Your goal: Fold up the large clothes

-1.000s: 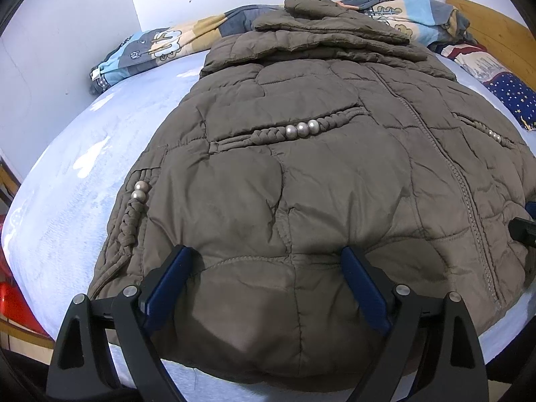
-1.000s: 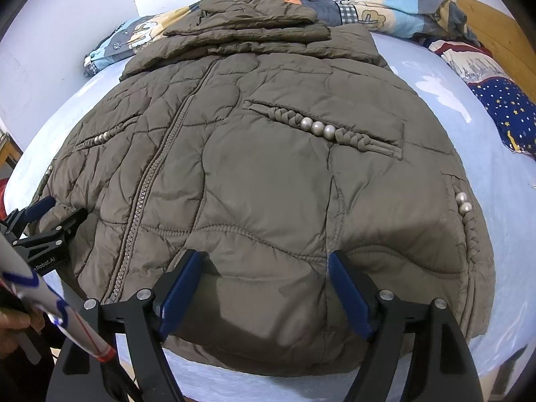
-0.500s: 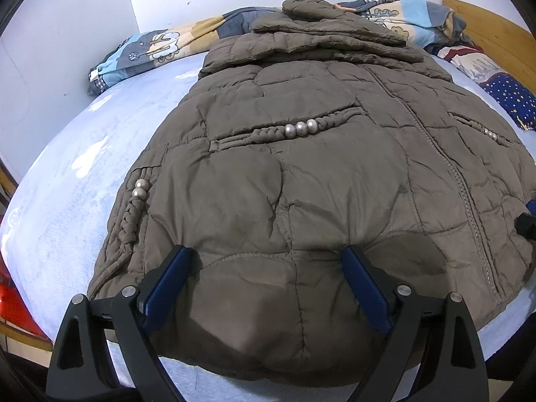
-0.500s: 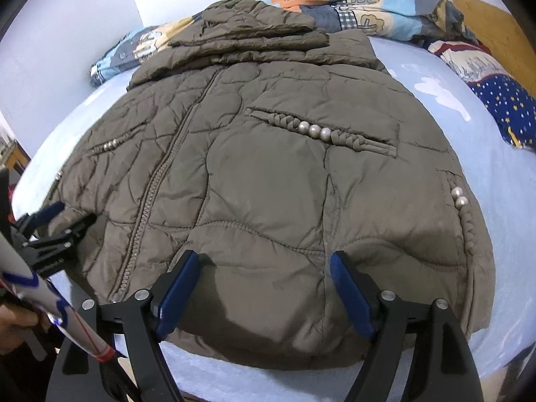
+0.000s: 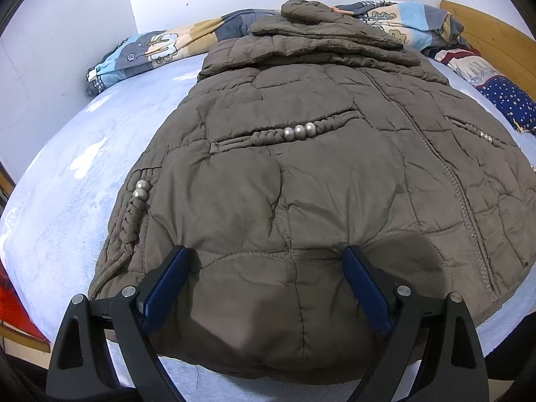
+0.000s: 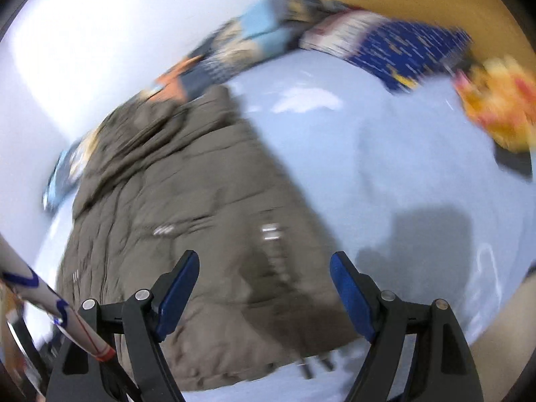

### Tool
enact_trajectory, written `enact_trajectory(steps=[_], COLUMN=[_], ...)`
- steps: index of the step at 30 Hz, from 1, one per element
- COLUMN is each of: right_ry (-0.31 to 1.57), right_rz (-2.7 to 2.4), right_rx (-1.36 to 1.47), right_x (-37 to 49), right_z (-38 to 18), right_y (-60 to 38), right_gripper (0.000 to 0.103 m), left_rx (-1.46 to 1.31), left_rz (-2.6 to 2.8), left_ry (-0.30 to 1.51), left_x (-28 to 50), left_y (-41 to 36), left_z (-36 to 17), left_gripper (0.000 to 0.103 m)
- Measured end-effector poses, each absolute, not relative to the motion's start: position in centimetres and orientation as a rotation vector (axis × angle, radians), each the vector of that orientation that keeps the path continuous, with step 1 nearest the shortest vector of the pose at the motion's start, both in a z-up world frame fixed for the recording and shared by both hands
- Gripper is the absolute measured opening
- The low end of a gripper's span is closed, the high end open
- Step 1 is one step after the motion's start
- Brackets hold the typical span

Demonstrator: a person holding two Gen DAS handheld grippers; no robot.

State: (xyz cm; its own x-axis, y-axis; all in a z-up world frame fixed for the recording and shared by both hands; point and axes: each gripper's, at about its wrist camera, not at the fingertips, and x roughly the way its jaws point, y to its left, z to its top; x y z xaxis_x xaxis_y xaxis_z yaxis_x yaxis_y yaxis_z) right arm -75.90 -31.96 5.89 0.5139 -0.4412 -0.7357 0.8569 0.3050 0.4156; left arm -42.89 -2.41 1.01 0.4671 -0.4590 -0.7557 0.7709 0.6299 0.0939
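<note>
Two grippers, fingers spread, gripping nothing | left gripper (image 5: 264, 288) over hem of quilted jacket (image 5: 318, 181), which lies flat on bed (image 5: 67, 184) | right gripper (image 6: 261, 296) at jacket's side edge, view blurred | risk: thick padding slips from grip, fold springs open

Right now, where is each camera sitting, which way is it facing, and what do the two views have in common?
Left wrist: on the left gripper, looking down its open fingers along the brown padded jacket toward the patterned bedding at the wall.
Right wrist: on the right gripper, tilted and blurred, facing the jacket's edge and the bare blue sheet; open fingers show, holding nothing.
Shared: jacket, sheet, bedding.
</note>
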Motion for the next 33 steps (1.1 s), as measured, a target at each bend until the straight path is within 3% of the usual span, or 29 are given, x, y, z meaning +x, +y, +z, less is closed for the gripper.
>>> enact_trajectory(steps=[10, 20, 33], right_ry=[0.425, 0.468, 0.533], right_rz=[-0.858, -0.792, -0.724], right_rx=[1.14, 1.237, 1.195], right_x=[-79.4, -78.3, -75.5], right_z=[3.4, 1.6, 1.0], right_y=[-33.2, -33.3, -31.6], right_gripper=[0.084, 0.084, 0.085], left_rx=[0.187, -0.129, -0.231], left_rz=[-0.802, -0.594, -0.631], left_ry=[0.805, 1.014, 1.17], left_x=[-40.2, -33.1, -33.4], left_y=[3.2, 10.3, 10.2], left_z=[6.4, 4.2, 0.3], left_gripper=[0.092, 0.092, 0.092])
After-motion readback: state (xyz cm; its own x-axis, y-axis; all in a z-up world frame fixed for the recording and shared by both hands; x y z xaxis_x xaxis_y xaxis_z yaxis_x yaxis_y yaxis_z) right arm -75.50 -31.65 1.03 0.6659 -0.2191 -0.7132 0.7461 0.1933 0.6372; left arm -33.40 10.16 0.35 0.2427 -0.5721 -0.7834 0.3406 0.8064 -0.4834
